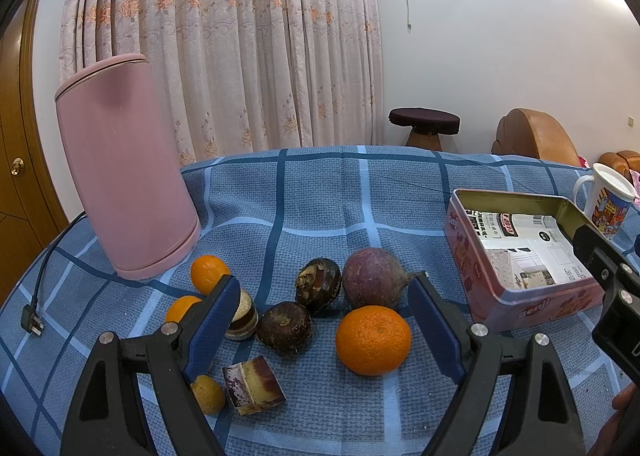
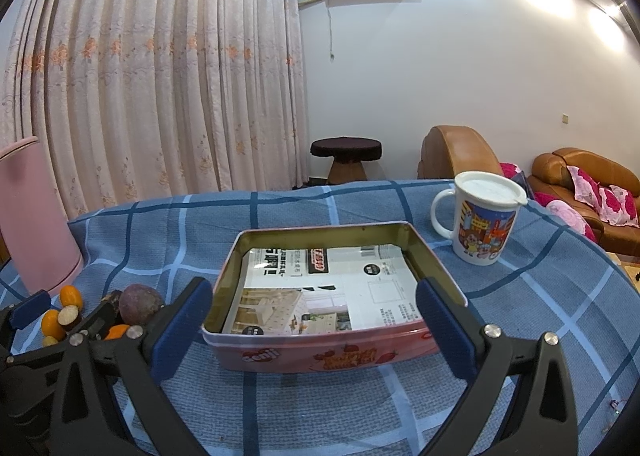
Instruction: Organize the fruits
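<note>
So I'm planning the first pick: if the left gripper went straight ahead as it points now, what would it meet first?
Probably the large orange, lying low between the open fingers of the left gripper. The dark round root beside it looks about as near, so depth is uncertain.

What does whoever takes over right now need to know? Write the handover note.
Left gripper: open, empty, hanging over the fruit pile.
Right gripper: open, empty, its fingers either side of the tin; contact cannot be told.
Tin: open, on the cloth, lined with printed paper, no fruit inside.
Fruit, all on the cloth left of the tin: big orange, purple fruit, two dark bulbs, three small oranges, two cut cane pieces.
Done: nothing yet.
Left: probably move all the fruit into the tin.
</note>
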Motion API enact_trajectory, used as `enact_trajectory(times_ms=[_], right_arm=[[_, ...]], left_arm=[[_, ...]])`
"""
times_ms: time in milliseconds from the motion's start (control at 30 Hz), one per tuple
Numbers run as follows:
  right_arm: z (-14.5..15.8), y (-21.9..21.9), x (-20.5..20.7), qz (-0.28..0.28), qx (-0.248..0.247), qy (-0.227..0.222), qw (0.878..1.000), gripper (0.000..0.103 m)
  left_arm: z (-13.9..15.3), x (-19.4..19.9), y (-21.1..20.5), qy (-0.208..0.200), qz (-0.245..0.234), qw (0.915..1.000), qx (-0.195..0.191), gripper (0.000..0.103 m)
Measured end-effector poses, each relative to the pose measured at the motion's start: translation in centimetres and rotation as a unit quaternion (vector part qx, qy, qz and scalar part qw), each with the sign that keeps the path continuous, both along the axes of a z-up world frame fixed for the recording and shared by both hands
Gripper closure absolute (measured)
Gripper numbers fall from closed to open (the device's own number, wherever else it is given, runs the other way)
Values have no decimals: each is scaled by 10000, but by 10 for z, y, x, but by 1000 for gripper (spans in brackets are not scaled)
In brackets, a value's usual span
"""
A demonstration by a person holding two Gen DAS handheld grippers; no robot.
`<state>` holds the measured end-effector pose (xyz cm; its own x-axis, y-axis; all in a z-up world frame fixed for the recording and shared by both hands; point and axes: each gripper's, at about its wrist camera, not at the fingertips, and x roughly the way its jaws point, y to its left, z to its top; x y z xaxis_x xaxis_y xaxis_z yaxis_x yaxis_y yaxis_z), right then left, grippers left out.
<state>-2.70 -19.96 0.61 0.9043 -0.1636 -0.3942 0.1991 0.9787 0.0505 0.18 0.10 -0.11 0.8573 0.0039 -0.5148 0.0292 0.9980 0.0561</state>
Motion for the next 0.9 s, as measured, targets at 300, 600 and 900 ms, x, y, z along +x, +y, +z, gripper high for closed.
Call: enact_trajectory(times_ms=[300,600,900], right_arm=[[-1,-1,1,15,8,0,10000,0],[3,4,-3,111,21,-3,9999,0],[2,13,-4,575,83,-12,9983,6]], left_arm=[[0,0,0,1,-2,10000,-1,16],[0,0,1,15,14,10000,-30,16],[-4,-6,9,180,54,9998,-68,16]])
